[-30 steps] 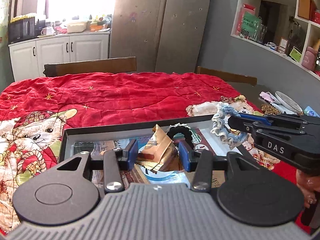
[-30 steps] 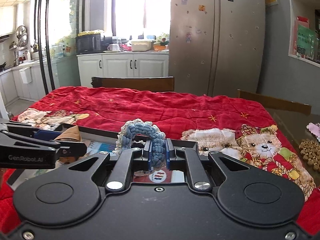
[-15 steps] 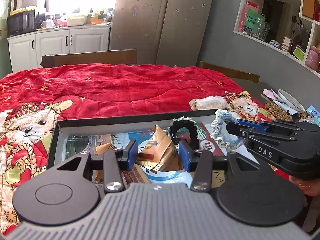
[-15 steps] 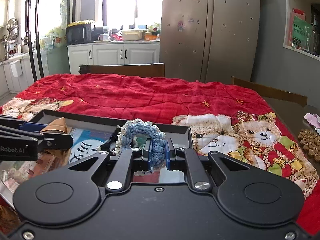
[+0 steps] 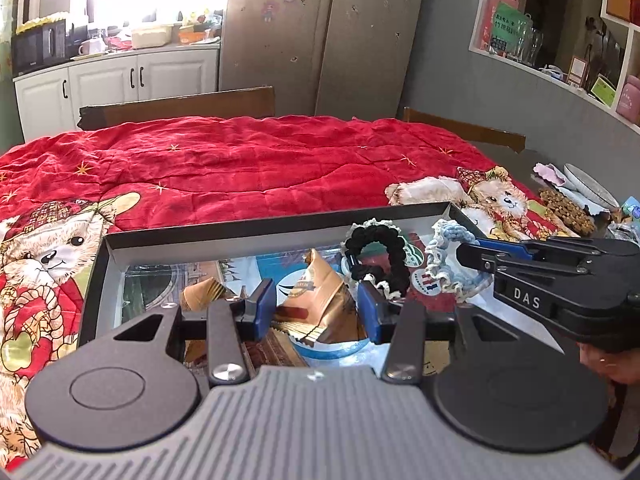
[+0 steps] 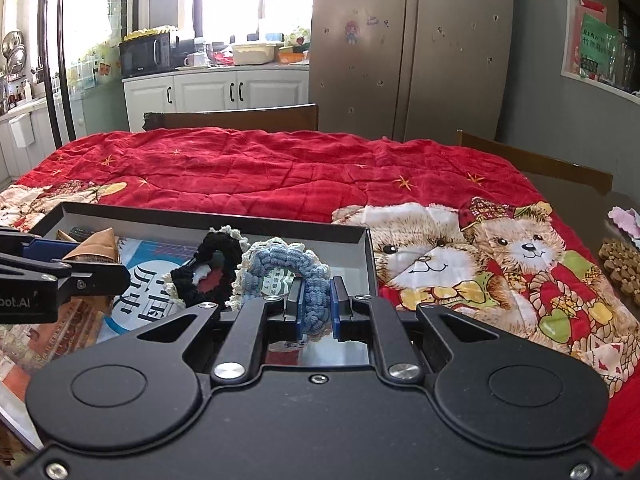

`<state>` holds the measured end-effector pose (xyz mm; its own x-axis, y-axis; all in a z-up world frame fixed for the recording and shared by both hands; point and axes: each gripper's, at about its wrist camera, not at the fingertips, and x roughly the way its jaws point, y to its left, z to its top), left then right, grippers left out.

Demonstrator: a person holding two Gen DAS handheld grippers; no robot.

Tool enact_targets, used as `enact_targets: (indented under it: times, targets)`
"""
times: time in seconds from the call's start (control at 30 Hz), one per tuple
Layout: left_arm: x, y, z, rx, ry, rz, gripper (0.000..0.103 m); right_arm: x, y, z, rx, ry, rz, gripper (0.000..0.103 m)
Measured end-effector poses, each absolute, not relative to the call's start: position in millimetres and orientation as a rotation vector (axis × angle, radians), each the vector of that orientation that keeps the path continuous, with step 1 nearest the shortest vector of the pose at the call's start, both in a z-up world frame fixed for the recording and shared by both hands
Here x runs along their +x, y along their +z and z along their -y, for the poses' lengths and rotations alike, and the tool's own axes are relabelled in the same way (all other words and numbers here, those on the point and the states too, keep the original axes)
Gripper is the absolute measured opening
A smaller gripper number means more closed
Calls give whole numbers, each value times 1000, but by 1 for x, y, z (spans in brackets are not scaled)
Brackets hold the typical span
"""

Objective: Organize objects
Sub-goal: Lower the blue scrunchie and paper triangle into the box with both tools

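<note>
A shallow black tray [image 5: 240,236] lined with printed pictures lies on the red quilt. My left gripper [image 5: 316,312] is shut on a gold snack packet [image 5: 320,288] just above the tray floor. My right gripper [image 6: 314,308] is shut on a blue and cream crocheted scrunchie [image 6: 288,264], low over the tray's [image 6: 280,232] right end. A black scrunchie [image 6: 204,268] lies in the tray right beside the blue one. In the left wrist view the right gripper [image 5: 470,255] comes in from the right with the blue scrunchie [image 5: 440,256]. A second gold packet [image 5: 200,292] lies in the tray at the left.
The red bear-print quilt [image 5: 240,168] covers the table, with wooden chair backs [image 5: 180,106] along its far edge. A plate [image 5: 588,184] and a brown beaded mat [image 5: 568,210] sit past the quilt's right side. A person's hand [image 5: 612,364] shows under the right gripper.
Both grippers have sunk toward the tray with their loads still held. The blue scrunchie now hangs inside the tray's right end, close to the black one.
</note>
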<state>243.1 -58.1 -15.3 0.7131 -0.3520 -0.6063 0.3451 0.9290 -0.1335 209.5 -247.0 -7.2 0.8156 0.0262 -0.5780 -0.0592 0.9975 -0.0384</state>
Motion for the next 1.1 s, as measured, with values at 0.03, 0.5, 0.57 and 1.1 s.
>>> enact_targets:
  times: [0.03, 0.5, 0.57, 1.1]
  targets:
    - [243, -16, 59, -8, -386, -675, 49, 210, -8, 247, -54, 45, -618, 12]
    - [246, -20, 60, 3, -383, -683, 49, 214, -12, 247, -45, 47, -640, 12]
    - [246, -20, 60, 4, -383, -683, 49, 215, -13, 247, -44, 50, -647, 12]
    - [246, -25, 67, 71, -360, -678, 49, 223, -19, 247, -41, 71, -718, 13]
